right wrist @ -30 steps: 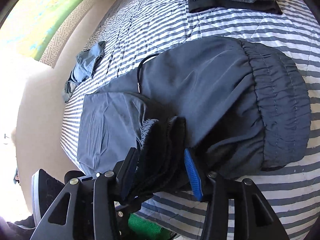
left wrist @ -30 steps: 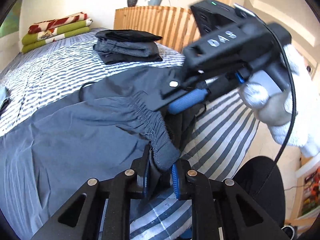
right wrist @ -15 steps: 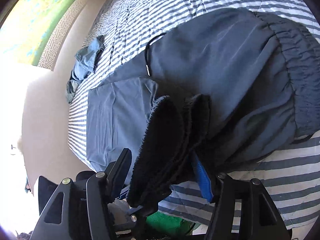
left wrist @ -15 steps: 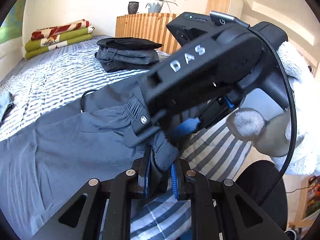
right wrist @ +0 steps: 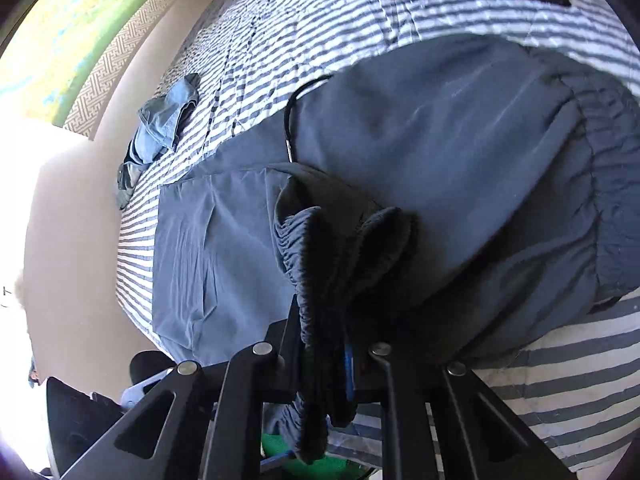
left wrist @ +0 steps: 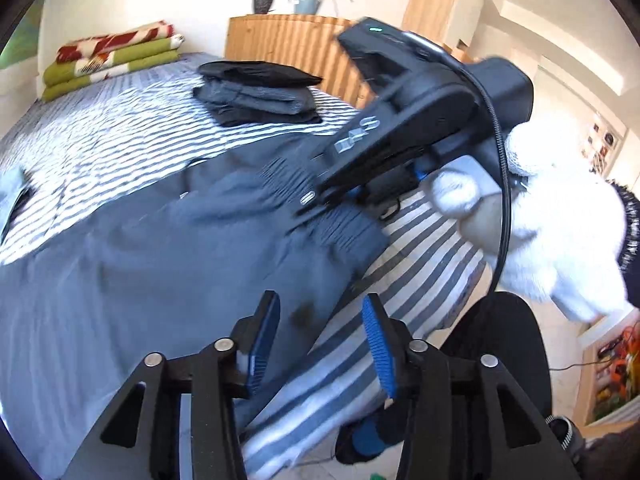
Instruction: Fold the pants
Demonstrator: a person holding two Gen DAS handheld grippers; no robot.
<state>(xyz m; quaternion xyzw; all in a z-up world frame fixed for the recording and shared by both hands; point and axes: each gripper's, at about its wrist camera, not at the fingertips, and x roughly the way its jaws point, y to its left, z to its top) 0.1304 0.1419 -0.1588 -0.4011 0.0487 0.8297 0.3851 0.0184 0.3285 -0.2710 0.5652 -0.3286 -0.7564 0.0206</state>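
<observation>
Grey-blue pants (left wrist: 168, 248) lie spread across the striped bed (left wrist: 120, 136). My left gripper (left wrist: 320, 340) hovers over their near edge; its jaws are opening and nothing is pinched between the blue pads (left wrist: 264, 336). In the left wrist view the right gripper (left wrist: 312, 200), held by a white-gloved hand (left wrist: 560, 232), reaches down onto the elastic waistband. Seen from the right wrist, my right gripper (right wrist: 324, 356) is closing, its pads pressed on the bunched waistband (right wrist: 320, 264) of the pants (right wrist: 460, 152). A black drawstring (right wrist: 289, 124) lies on the fabric.
A stack of folded dark clothes (left wrist: 260, 96) sits further up the bed, with folded green and red blankets (left wrist: 112, 60) behind it. A crumpled blue garment (right wrist: 164, 132) lies near the far bed edge. A black chair (left wrist: 504, 344) stands beside the bed on my right.
My left gripper has let go of the waistband, opened and drawn back. The right gripper, open around the bunched waistband before, has closed on it.
</observation>
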